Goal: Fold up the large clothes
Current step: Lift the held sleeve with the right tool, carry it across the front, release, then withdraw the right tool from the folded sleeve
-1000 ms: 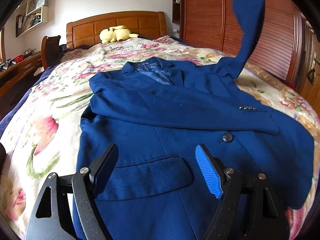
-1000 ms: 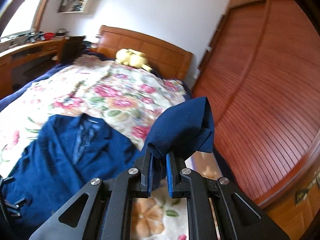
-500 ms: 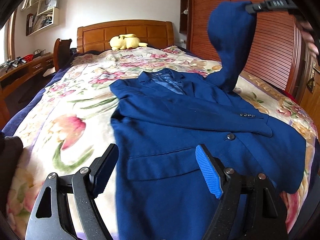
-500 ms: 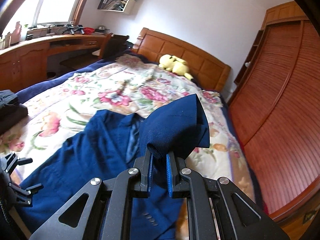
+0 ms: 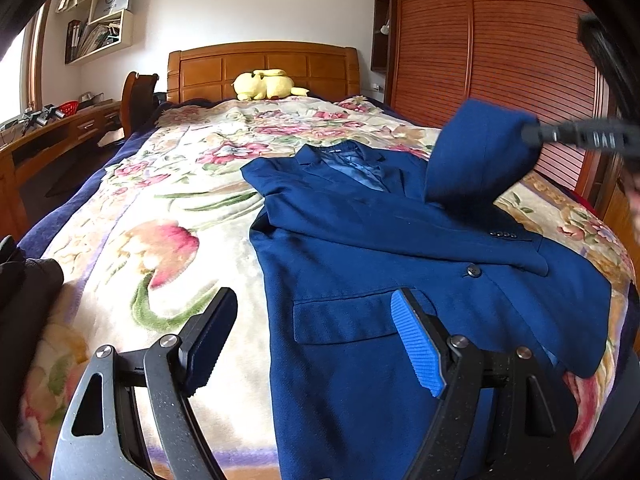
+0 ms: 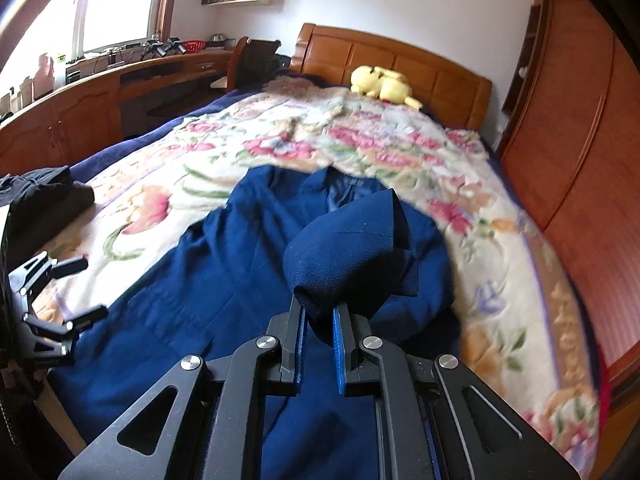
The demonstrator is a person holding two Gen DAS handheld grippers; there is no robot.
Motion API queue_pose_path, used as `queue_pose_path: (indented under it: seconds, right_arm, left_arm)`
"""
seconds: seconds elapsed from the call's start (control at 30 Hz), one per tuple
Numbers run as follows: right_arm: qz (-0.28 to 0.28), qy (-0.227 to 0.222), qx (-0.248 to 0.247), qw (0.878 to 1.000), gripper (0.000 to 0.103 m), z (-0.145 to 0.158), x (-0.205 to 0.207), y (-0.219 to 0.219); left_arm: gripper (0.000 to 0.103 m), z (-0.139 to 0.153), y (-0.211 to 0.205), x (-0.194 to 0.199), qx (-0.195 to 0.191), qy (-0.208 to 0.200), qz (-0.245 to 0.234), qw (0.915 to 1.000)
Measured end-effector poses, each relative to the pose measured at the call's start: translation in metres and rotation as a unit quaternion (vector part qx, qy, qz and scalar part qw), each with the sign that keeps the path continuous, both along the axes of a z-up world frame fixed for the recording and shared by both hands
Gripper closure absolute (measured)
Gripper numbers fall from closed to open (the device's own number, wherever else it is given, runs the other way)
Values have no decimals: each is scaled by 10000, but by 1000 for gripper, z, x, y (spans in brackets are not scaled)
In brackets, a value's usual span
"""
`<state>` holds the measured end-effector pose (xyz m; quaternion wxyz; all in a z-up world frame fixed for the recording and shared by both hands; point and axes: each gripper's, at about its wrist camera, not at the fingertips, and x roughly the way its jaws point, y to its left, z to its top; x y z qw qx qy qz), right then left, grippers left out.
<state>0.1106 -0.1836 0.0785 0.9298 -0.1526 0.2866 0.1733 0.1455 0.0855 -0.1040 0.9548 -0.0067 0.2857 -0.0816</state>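
Observation:
A dark blue suit jacket (image 5: 400, 248) lies face up on the flowered bedspread (image 5: 168, 208), one sleeve laid across its chest. My right gripper (image 6: 319, 316) is shut on the jacket's other sleeve (image 6: 352, 236) and holds it lifted over the jacket's chest; the sleeve (image 5: 476, 152) and gripper (image 5: 532, 133) also show in the left wrist view. My left gripper (image 5: 312, 336) is open and empty, above the jacket's lower left edge by the pocket flap (image 5: 344, 316). It also shows in the right wrist view (image 6: 76, 292).
A yellow plush toy (image 5: 266, 84) lies by the wooden headboard (image 5: 264, 68). A wooden wardrobe wall (image 5: 480, 48) runs along the right. A desk (image 6: 100, 96) and chair (image 6: 256, 60) stand at the left. Dark folded clothes (image 6: 48, 192) sit on the bed's left edge.
My right gripper has carried the sleeve down and leftward, from high by the wardrobe to over the jacket's chest. My left gripper has shifted left toward the jacket's edge, still open.

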Motion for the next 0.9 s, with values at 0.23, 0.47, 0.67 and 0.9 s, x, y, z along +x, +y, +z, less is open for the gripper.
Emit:
queue_pose_path:
  seconds: [0.23,0.47,0.67,0.9]
  right_arm:
    - [-138,271,443,9986,92,-61,-9,7]
    - [-167,373,68,9991,88,-78,-16,19]
    - [-21,735,-171,9971,67,-92,-22,29]
    - [165,579,-89,9981,54,-67,-37,24]
  left_arm:
    - [23,-2,1,2,42,20,12,10000]
    - [23,0,3,2,-24,-27,89,10000]
    - [23,0,7,2,-52,-49,121,9999]
    - [23,0,8,2,-64,-45,124,9999]
